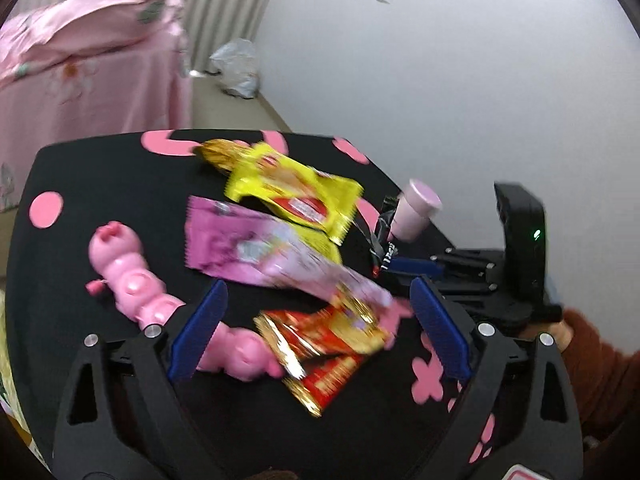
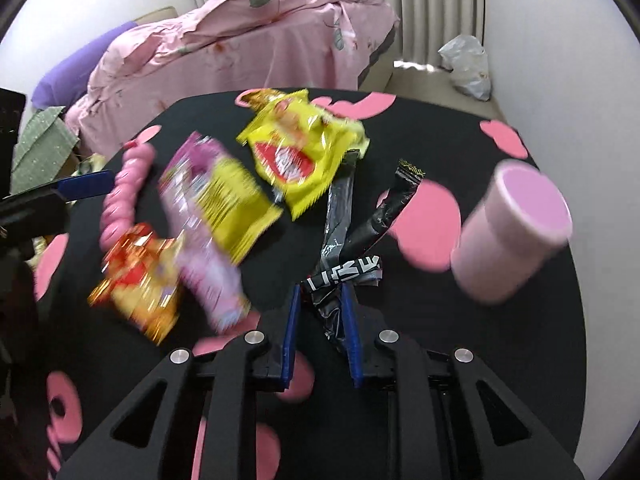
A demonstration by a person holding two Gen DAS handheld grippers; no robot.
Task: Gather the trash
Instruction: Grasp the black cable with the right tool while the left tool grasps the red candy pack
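Snack wrappers lie on a black table with pink shapes [image 1: 100, 184]. My left gripper [image 1: 318, 294] is open, its jaws either side of a red-gold wrapper [image 1: 332, 340], just above it. A purple wrapper [image 1: 256, 248] and a yellow wrapper [image 1: 296, 196] lie beyond. My right gripper [image 2: 320, 292] is shut on a black wrapper [image 2: 340, 276], whose strips stretch ahead on the table. In the right wrist view the red-gold wrapper [image 2: 136, 276], purple wrapper [image 2: 196, 232] and yellow wrapper [image 2: 296, 156] lie to the left. The right gripper also shows in the left wrist view [image 1: 412, 266].
A pink caterpillar toy [image 1: 132, 280] lies left of my left gripper. A pink cup [image 2: 516, 232] stands at the right of the table [image 2: 440, 144]. A bed with pink cover [image 2: 240, 40] is behind. A white plastic bag [image 2: 468, 64] sits on the floor by the wall.
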